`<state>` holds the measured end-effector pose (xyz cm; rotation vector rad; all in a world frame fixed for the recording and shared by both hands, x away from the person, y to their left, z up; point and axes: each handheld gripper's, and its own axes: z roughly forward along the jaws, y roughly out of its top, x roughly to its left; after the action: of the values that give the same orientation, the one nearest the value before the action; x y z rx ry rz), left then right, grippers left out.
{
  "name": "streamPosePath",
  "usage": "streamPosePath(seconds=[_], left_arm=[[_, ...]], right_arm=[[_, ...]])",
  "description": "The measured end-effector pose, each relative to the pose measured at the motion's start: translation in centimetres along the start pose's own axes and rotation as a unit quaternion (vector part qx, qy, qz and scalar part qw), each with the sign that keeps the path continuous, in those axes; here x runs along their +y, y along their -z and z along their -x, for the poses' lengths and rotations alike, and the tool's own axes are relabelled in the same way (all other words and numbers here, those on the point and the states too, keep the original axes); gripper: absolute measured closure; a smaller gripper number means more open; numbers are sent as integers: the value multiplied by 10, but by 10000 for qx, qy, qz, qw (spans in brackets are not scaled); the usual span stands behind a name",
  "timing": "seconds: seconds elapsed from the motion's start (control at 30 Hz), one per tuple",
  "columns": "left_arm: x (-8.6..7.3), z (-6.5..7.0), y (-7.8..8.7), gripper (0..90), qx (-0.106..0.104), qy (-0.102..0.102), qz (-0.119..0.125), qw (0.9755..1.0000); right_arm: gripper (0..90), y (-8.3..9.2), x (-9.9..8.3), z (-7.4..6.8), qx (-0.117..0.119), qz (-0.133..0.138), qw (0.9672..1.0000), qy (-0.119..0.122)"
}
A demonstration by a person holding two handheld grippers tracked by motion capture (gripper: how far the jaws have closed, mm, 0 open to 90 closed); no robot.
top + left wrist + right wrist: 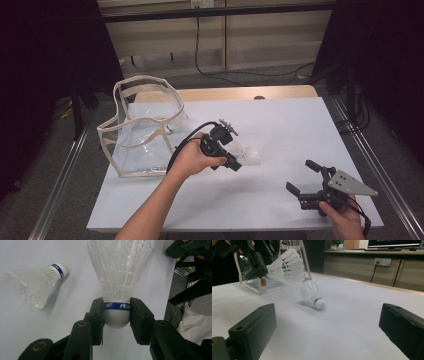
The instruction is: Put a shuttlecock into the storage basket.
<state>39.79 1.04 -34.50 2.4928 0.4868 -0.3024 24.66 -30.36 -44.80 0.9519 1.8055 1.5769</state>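
Step in hand: pick-up of a shuttlecock, likely for the clear bag (pixel 142 131) with cream trim. Landmark for all places below: the bag, standing open at the table's left edge.

Left gripper (pixel 116 315): jaws partly closed, pads pressing either side of the held shuttlecock (pixel 117 285) at its white cork and blue band; feathers point away from the hand. In the high view this gripper (pixel 235 164) sits just right of the bag, low over the table; whether the feathers touch the surface I cannot tell.

Second shuttlecock (pixel 313 296) lies on its side just beyond the held one, also right of the bag.

Right gripper (pixel 306 178): jaws wide apart, nothing between them, well right of the bag near the front edge.

Next move, as I judge it: lift, carry left over the bag's rim, release inside. Feathers are fragile, so keep the grip on the cork.

Surface: white table (pixel 280 125), wooden strip at the back. Room: dim, dark drapes at the sides, cables on the floor behind.
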Motion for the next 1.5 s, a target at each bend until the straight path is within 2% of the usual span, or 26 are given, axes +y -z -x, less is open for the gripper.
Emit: streamPosePath(seconds=[0.5, 1.5], left_arm=[[1, -3, 13, 654, 53, 45, -21, 10000], [3, -8, 40, 654, 83, 284, -17, 9996]], right_arm=[[7, -1, 0, 0, 7, 21, 10000, -15], [7, -1, 0, -1, 21, 5, 10000, -14]])
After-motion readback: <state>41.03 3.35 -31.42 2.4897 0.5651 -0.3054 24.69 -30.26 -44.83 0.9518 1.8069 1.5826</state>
